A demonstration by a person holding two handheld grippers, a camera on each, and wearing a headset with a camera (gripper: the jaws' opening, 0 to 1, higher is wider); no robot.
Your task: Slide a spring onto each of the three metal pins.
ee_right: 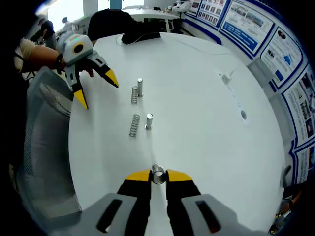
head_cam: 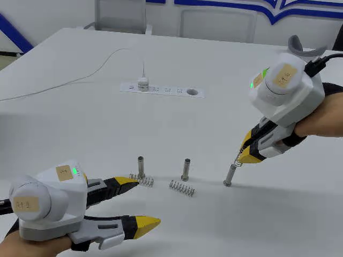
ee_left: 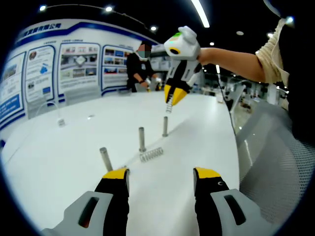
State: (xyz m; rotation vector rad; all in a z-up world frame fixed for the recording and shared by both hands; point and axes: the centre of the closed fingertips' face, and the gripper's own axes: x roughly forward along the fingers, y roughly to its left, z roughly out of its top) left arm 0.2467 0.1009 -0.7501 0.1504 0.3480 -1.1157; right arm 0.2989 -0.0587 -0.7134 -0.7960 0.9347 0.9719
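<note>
Inspection at the workbench. A white table (head_cam: 80, 123) is carrying all the work; a socket strip (head_cam: 161, 90) is sitting flush in its far part, with a thin cable (head_cam: 69, 82) trailing off to the left. Grey chairs (head_cam: 120, 15) are standing behind it. In the left gripper view, poster boards (ee_left: 78, 66) are lining the wall under ceiling lights.

The left gripper (head_cam: 140, 202) is lying low over the near edge of the table, its jaws standing wide apart and gripping nothing. The right gripper (head_cam: 244, 156) is pointing steeply down, its jaws pinching the held spring (head_cam: 238, 159).

Three pins are standing on end in a row across the table: left pin (head_cam: 141, 167), middle pin (head_cam: 186, 169), right pin (head_cam: 230, 175).

The held spring is hanging with its long axis along the jaws, its lower end pointing down just above the top of the right pin; whether they are touching cannot be told. In the right gripper view it is showing end-on as a ring.

Two loose springs are lying flat, long axes running along the row: one spring (head_cam: 142, 181) just beside the foot of the left pin, near one left jaw tip, another spring (head_cam: 182, 188) just in front of the middle pin.
</note>
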